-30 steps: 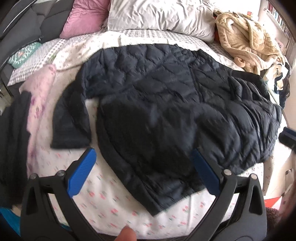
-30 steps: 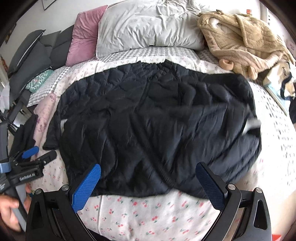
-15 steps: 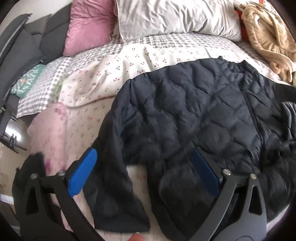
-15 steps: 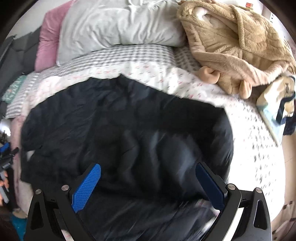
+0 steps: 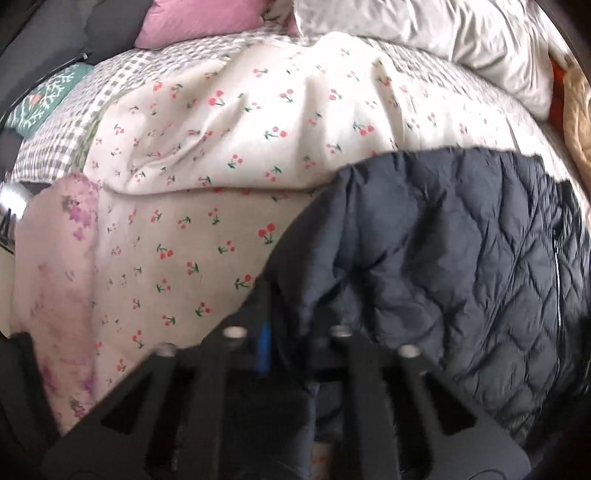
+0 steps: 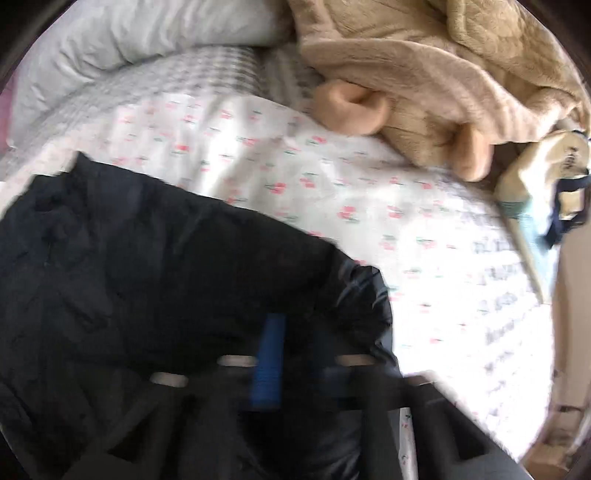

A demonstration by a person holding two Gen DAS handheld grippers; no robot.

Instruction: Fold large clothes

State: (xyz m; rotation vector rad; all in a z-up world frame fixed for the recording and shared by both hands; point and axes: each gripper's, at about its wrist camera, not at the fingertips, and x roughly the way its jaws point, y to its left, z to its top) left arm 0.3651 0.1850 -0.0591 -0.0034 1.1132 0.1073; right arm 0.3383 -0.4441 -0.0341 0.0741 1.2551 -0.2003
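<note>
Covering most of both views: bed (image 5: 207, 122) with cherry-print sheet, ahead of both sets of fingers. Dark quilted jacket (image 5: 461, 258) lies on it, bunched right at the fingers in each view; spreads ahead-right of the left fingers, ahead-left of the right ones. Beige fleece robe (image 6: 443, 62) far ahead-right of right fingers, apart from jacket. White pillow (image 5: 443, 33) and pink pillow (image 5: 199, 18) far ahead of left fingers at the headboard end. Left gripper (image 5: 291, 339): fingers clenched on jacket fabric, blue pad barely showing. Right gripper (image 6: 295, 354): fingers clenched on jacket edge, fabric puckered around them. Right view is motion-blurred.
</note>
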